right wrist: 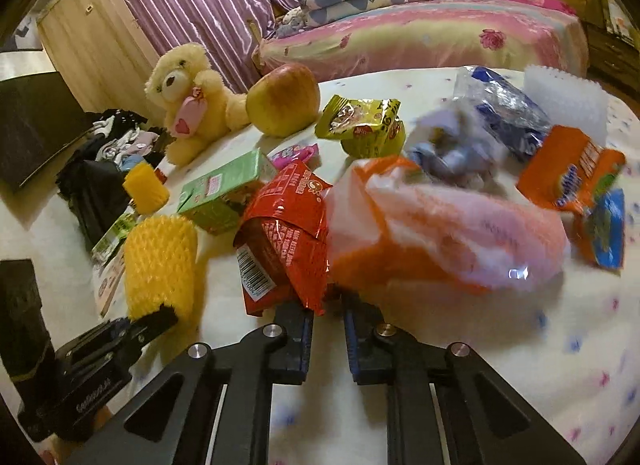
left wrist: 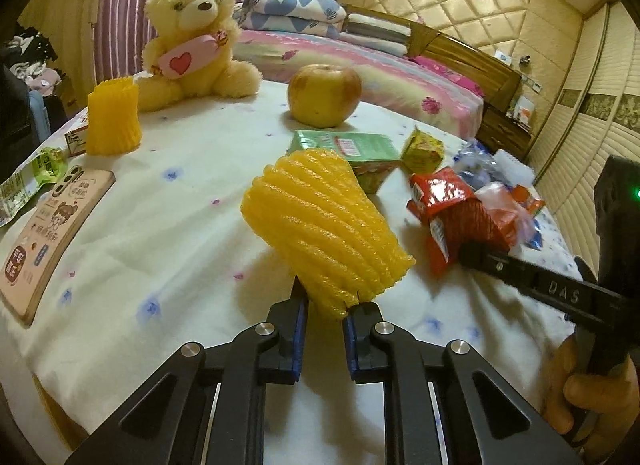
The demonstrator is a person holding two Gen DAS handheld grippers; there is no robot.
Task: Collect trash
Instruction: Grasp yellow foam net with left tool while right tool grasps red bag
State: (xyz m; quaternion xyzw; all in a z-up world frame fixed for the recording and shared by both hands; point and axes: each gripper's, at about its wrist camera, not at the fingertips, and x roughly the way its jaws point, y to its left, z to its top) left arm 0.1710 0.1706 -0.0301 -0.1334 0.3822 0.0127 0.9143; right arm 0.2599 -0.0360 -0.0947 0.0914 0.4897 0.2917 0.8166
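Left tool (left wrist: 325, 307) clenched on the lower edge of a yellow ribbed foam fruit sleeve (left wrist: 320, 221), lifted and tilted away above the white floral tablecloth (left wrist: 180, 225) of the table. Blue pads (left wrist: 301, 325) pressing the foam from both sides.

Right tool (right wrist: 328, 307) clenched on the bottom corner of a crinkled red foil snack wrapper (right wrist: 286, 233), with a translucent orange-and-white plastic bag (right wrist: 440, 233) bunched just beyond the tip and blurred; cannot tell whether the bag is pinched too. Seen from the left wrist: right tool (left wrist: 466, 251) to the right of the foam sleeve, a hand (left wrist: 592, 397) on its handle.

Beyond the right tool: a green juice carton (right wrist: 224, 197) lying just left of the red wrapper, a small pink packet (right wrist: 296, 155) behind the carton, a yellow-green snack packet (right wrist: 364, 125) further off, a blue-and-clear crumpled plastic wrapper (right wrist: 504, 109), a white foam net (right wrist: 568, 101), and an orange-and-blue snack bag (right wrist: 584, 185) out to the right.

Further still: a red-yellow apple (left wrist: 324, 95) and a cream plush bear holding a pink heart candy (left wrist: 192, 37). Left of the left tool: a second yellow foam sleeve standing upright (left wrist: 114, 117), a wooden board with a cartoon print (left wrist: 48, 233) and a clear bottle with a green label (left wrist: 28, 181) lying at the table edge. A bed with pink floral bedding (left wrist: 400, 77) behind the table.
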